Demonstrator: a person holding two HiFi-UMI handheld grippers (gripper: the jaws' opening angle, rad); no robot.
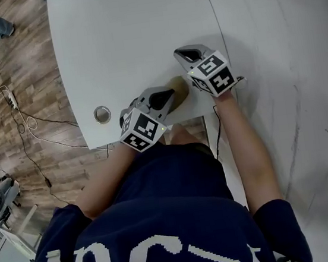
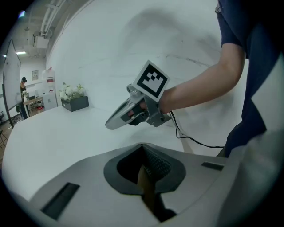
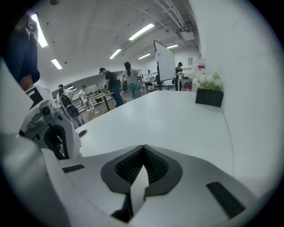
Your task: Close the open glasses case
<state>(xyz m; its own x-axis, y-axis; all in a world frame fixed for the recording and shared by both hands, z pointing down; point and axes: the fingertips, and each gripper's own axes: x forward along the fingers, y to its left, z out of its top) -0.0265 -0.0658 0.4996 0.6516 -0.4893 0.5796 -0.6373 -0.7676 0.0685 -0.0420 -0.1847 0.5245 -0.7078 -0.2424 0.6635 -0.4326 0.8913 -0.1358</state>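
Observation:
A tan glasses case [image 1: 179,87] lies near the white table's [image 1: 127,36] front edge, mostly hidden by the grippers; I cannot tell whether its lid is up or down. My left gripper [image 1: 170,93] sits right over the case with its jaws together. In the left gripper view a tan strip of the case [image 2: 147,188] shows through the slit behind the closed tips [image 2: 142,146]. My right gripper [image 1: 179,53] is just beyond the case, shut and holding nothing. It hangs above the bare tabletop [image 2: 109,124], and only white table shows past its tips [image 3: 143,147].
A round metal grommet [image 1: 102,114] sits in the table to the left of the grippers. A black planter with white flowers [image 3: 209,96] stands at the table's far end by the white wall. A black cable [image 2: 195,141] trails from the right gripper. Several people stand far off.

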